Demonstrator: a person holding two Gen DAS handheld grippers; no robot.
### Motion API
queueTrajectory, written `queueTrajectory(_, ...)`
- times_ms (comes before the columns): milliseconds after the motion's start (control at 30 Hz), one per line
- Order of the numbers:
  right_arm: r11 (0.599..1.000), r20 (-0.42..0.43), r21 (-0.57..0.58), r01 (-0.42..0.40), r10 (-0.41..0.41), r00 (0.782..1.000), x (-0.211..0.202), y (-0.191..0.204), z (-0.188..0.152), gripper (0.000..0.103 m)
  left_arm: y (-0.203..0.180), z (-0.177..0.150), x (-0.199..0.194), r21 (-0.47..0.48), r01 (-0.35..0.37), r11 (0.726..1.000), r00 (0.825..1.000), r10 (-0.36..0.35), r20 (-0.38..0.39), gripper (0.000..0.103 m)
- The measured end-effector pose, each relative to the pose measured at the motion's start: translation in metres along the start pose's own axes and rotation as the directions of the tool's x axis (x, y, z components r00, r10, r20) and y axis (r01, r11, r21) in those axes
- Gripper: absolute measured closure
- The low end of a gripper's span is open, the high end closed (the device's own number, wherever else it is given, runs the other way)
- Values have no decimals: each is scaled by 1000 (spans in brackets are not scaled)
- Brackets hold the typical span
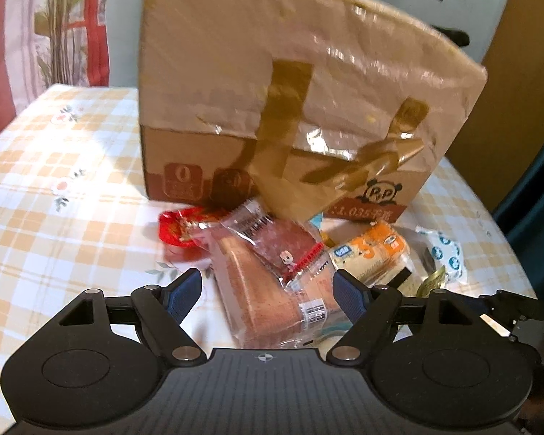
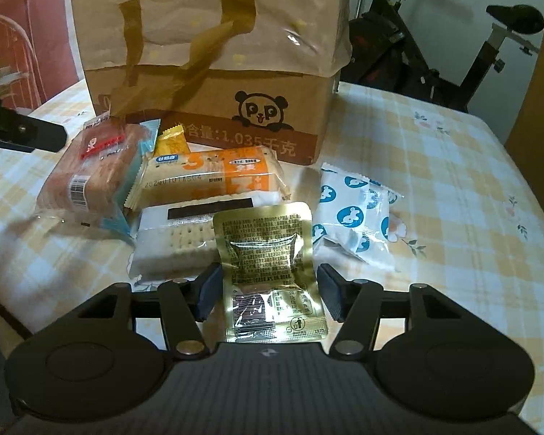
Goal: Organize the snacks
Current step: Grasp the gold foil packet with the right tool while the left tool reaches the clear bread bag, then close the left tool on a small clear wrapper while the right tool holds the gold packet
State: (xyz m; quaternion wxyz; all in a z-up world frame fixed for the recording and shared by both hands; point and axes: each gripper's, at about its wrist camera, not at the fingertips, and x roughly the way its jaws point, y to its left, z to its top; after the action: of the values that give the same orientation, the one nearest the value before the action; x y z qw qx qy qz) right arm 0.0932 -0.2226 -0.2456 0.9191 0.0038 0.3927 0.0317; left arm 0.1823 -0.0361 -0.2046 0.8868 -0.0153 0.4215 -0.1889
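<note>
A cardboard box [image 1: 279, 108] with a panda logo stands at the back of the table, also in the right wrist view [image 2: 214, 98]. Snack packs lie in front of it. My left gripper [image 1: 268, 286] is open around a brown bread pack [image 1: 268, 290], which shows in the right wrist view [image 2: 87, 177] too. My right gripper [image 2: 268, 290] is open around a gold foil packet [image 2: 268, 268]. An orange cracker pack [image 2: 214, 174], a white cracker pack [image 2: 174, 243] and a white-and-blue packet [image 2: 355, 217] lie close by. A red packet [image 1: 177, 228] lies left of the bread.
The table has a yellow checked cloth [image 2: 435, 188]. An exercise bike [image 2: 435, 47] stands behind the table at the right. A small yellow packet [image 2: 172, 141] leans by the box. The left gripper's side [image 2: 21, 134] shows at the right wrist view's left edge.
</note>
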Motion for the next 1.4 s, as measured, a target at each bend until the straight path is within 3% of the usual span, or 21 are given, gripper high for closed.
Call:
queueTrajectory(200, 1000, 22, 14, -8, 7, 1000, -1, -2, -3, 43, -13, 3, 21, 29, -18, 999, 999, 19, -51, 22)
queueTrajectory(500, 1000, 38, 25, -19, 18, 999, -2, -4, -6, 42, -4, 18, 20, -32, -77, 997, 996, 78, 36, 22)
queueTrajectory(700, 999, 42, 29, -25, 24, 999, -3, -5, -7, 42, 3, 22, 34, -82, -82, 993, 996, 84, 11, 23)
queueTrajectory(767, 999, 42, 29, -25, 24, 999, -3, -5, -7, 42, 4, 19, 32, -77, -71, 995, 997, 73, 19, 27)
queueTrajectory(833, 999, 42, 29, -25, 24, 999, -3, -5, -7, 42, 6, 15, 27, -69, -48, 996, 998, 50, 35, 49)
queueTrajectory(1033, 999, 41, 28, -24, 23, 999, -2, -5, -7, 42, 19, 4, 10, -94, -21, 995, 998, 27, 63, 76)
queueTrajectory(1133, 999, 40, 29, -24, 23, 999, -3, -5, -7, 42, 22, 2, 2, -106, -12, 994, 997, 21, 80, 85)
queueTrajectory(1400, 999, 28, 38, -25, 24, 999, -4, -3, -6, 42, 19, -1, -7, -101, -28, 994, 995, 37, 90, 91)
